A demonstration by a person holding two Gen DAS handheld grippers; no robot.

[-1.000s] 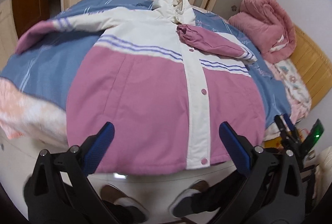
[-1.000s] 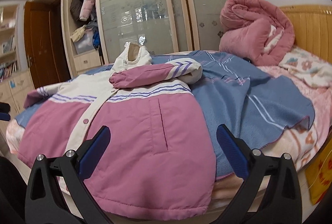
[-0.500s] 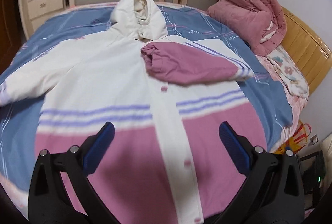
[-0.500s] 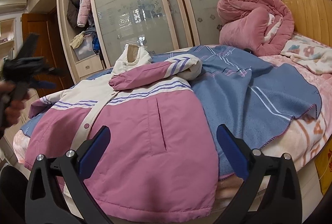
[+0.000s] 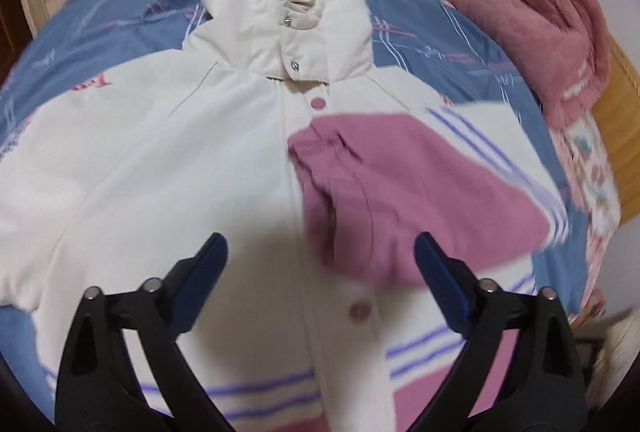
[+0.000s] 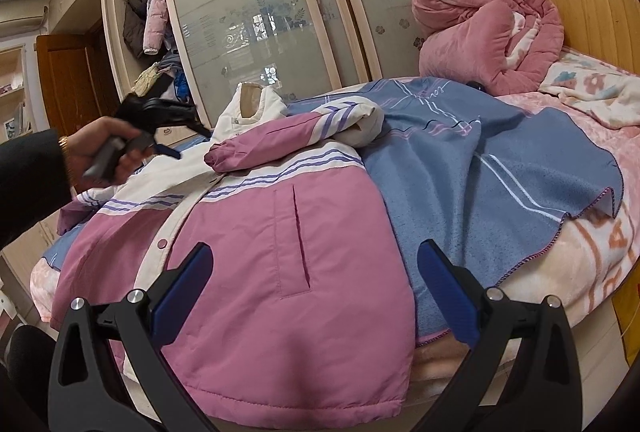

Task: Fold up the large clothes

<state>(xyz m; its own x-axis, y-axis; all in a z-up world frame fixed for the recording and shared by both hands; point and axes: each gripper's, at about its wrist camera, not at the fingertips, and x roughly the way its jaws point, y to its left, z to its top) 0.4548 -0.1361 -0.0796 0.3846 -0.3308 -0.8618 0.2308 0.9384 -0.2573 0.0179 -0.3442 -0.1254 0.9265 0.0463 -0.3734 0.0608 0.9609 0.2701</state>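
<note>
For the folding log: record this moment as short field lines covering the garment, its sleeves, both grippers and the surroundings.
garment: pink and cream jacket, lying front up, snapped shut
surface: blue blanket on the bed
folded sleeve: pink sleeve laid across the chest
other sleeve: spread out sideways, cuff out of frame
left gripper: open, above the chest, holding nothing
right gripper: open, near the hem, holding nothing
nearby: rolled pink quilt by the headboard

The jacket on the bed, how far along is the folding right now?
Early. Done: the jacket lies flat, buttoned, and one sleeve is folded across its chest. In hand: nothing; the left hand-held gripper hovers open above the chest, and the right hand-held gripper is open near the hem. Left: the other sleeve lies spread out, the hood sticks out, and the body is unfolded.
</note>
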